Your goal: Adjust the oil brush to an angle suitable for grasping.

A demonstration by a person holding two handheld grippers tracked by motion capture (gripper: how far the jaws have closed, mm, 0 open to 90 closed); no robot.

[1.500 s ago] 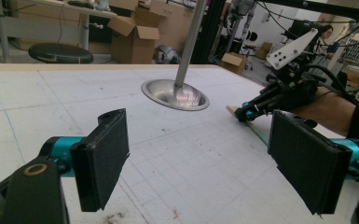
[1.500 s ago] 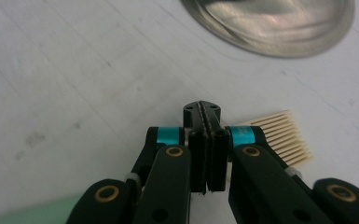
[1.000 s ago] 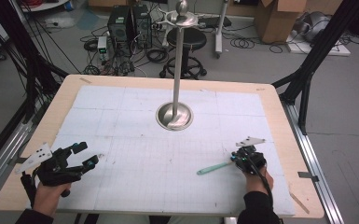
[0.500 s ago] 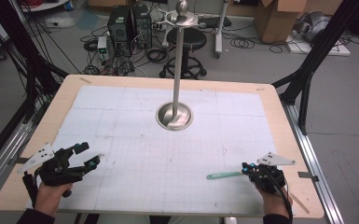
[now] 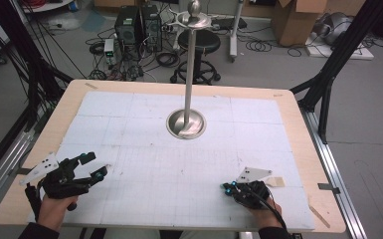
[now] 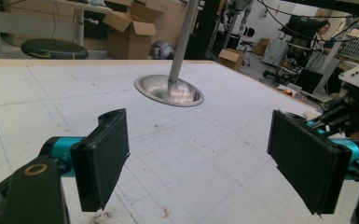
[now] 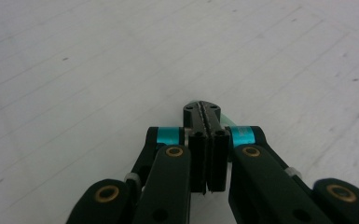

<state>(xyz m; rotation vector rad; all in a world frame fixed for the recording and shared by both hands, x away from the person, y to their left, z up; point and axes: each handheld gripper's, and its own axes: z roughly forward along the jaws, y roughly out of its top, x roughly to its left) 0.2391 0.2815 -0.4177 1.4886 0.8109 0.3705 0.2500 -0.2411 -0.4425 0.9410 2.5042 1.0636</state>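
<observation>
My right gripper (image 5: 227, 188) is at the near right of the white mat (image 5: 144, 144), its tips tilted down toward it. In the right gripper view its jaws (image 7: 206, 109) are pressed together, and a sliver of a thin pale green stick (image 7: 228, 122) peeks out at their tips. My left gripper (image 5: 95, 164) rests at the near left, held by a hand, and is open. Its two black pads (image 6: 105, 158) stand wide apart with nothing between them.
A metal stand with a round dished base (image 5: 185, 124) and a tall pole rises from the mat's middle, also ahead in the left gripper view (image 6: 170, 91). A small beige piece (image 5: 277, 181) and a wooden stick (image 5: 321, 214) lie near the right edge. Stool, boxes and cables stand beyond the table.
My right gripper went right, then back left along the near edge and tipped downward. The green stick that jutted out to its left is now hidden in the high view. The left gripper stayed put.
</observation>
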